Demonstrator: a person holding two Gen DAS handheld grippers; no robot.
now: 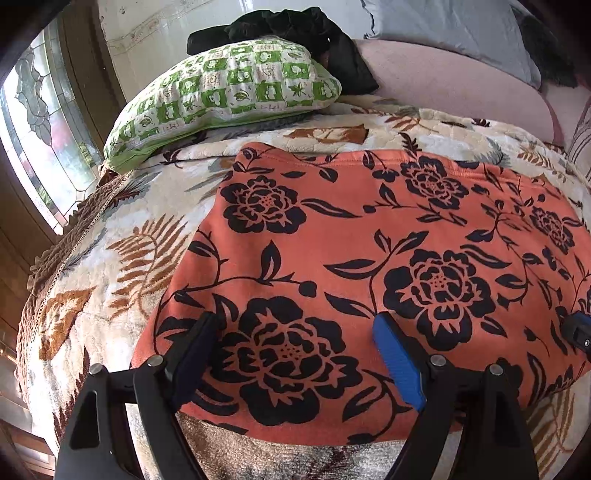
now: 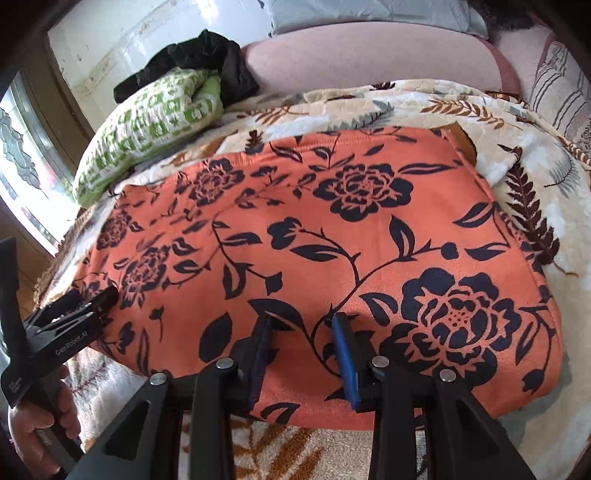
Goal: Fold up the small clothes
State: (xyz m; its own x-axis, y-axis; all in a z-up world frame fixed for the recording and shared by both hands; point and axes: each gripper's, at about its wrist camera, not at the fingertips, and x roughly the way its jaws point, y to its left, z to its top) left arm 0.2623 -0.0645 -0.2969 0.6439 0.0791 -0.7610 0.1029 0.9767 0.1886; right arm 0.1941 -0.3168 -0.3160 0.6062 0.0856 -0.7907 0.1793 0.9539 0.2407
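Left wrist view: orange cloth (image 1: pixel 354 280) with black flowers lies flat on a leaf-print blanket (image 1: pixel 110 258), smooth, its near hem just ahead of the camera. Left gripper (image 1: pixel 295 325) sits low over the near part of the cloth, fingers wide apart, nothing between them; whether the tips touch the fabric cannot be told. One finger is dark, the other has a blue pad (image 1: pixel 397 360). At the right edge the tip of the right gripper (image 1: pixel 580 332) shows over the cloth. Behind, a green checked pillow (image 1: pixel 229 92) with a black garment (image 1: pixel 295 29) against it, next to a pink cushion (image 1: pixel 454 77). Stained-glass window (image 1: pixel 33 129) at left.

Right wrist view: same cloth (image 2: pixel 314 240) fills the middle, lying flat on the blanket (image 2: pixel 517 155). Right gripper (image 2: pixel 301 319) over the near hem, fingers parted by a narrower gap, holding nothing. Left gripper (image 2: pixel 94 297) at far left by the cloth's left edge; its gap is not readable from here. A hand (image 2: pixel 35 424) grips its handle. Pillow (image 2: pixel 147 125) and black garment (image 2: pixel 207 59) at back left.
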